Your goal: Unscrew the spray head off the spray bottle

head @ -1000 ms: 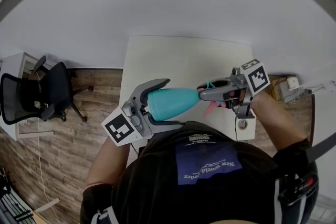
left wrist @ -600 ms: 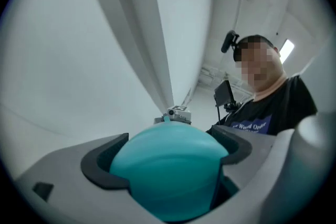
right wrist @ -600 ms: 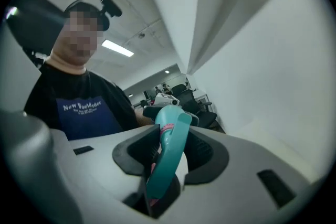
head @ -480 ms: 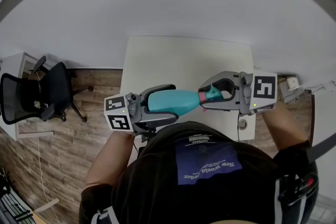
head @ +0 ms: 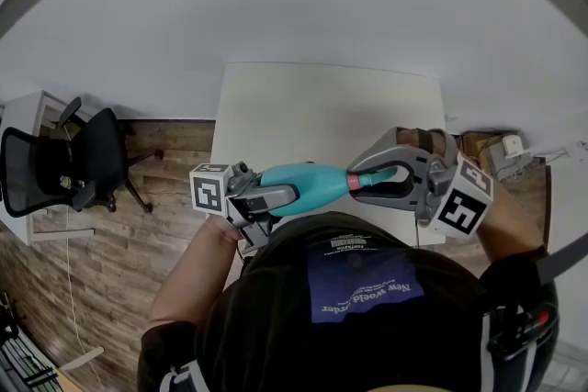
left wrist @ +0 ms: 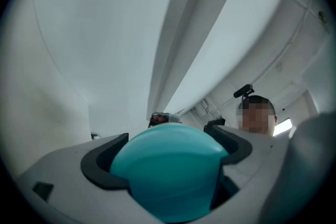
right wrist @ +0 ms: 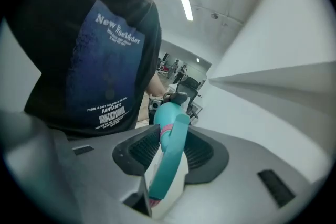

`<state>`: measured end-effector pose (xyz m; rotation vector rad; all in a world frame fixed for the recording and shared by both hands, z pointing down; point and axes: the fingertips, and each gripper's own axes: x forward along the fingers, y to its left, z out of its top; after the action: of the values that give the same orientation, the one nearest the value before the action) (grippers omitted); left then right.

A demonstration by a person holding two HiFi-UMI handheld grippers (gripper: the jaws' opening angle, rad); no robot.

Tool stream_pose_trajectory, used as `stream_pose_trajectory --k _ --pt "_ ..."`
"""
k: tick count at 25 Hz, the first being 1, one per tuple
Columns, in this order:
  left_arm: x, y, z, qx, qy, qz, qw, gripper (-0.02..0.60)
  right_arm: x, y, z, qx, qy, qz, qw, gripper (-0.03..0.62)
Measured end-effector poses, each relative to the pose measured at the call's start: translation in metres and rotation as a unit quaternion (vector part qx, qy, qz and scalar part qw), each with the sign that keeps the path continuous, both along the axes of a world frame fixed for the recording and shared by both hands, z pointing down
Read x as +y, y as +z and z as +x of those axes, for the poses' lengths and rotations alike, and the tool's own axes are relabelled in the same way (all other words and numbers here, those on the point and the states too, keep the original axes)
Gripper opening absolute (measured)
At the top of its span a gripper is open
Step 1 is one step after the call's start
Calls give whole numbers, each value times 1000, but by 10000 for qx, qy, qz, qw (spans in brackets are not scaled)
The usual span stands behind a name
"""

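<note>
White tabletop (head: 322, 96) stretches off toward twelve o'clock in the head view, and all the action is in the air over its near edge!

Left gripper (head: 287, 194) first: its jaws are clamped tight on the fat rounded base of the teal spray bottle (head: 308, 181), dark pads hugging it at nine and three o'clock in the left gripper view. The bottle lies roughly level, neck pointing to three o'clock.

Over to the right gripper (head: 360, 178). Its jaws are about half closed, ribbed pads pressing both sides of the spray head (head: 378, 176), the teal trigger (right wrist: 170, 165) running down toward six o'clock between them. A pink collar (head: 353, 182) marks where the head meets the neck.

Handling? Smooth plastic, likely light, and that tapered body looks slippery, so the wide base is the sensible anchor. The head wants gripping on its solid body near the collar. The thin trigger would probably flex.

Further out, wood-plank floor (head: 165, 142) and a black office chair (head: 64, 165) sit at nine o'clock.
</note>
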<state>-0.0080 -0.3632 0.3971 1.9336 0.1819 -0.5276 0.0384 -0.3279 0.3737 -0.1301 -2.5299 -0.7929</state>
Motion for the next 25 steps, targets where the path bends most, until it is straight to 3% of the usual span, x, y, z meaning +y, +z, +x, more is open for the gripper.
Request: stream_pose_trajectory --k 4,7,23,25 --pt "7 8 2 -10 125 -300 9995 509 10 10 2 383 -112 952 9947 127" --pt "9 10 3 18 152 -354 9993 509 12 12 2 537 -156 1311 9898 127" --pt "5 -11 -7 146 -506 858 9949 509 -2 -4 3 122 216 1140 9932 132" --pt "7 -15 -8 151 -554 978 9935 509 -1 -6 3 137 223 1070 9939 167"
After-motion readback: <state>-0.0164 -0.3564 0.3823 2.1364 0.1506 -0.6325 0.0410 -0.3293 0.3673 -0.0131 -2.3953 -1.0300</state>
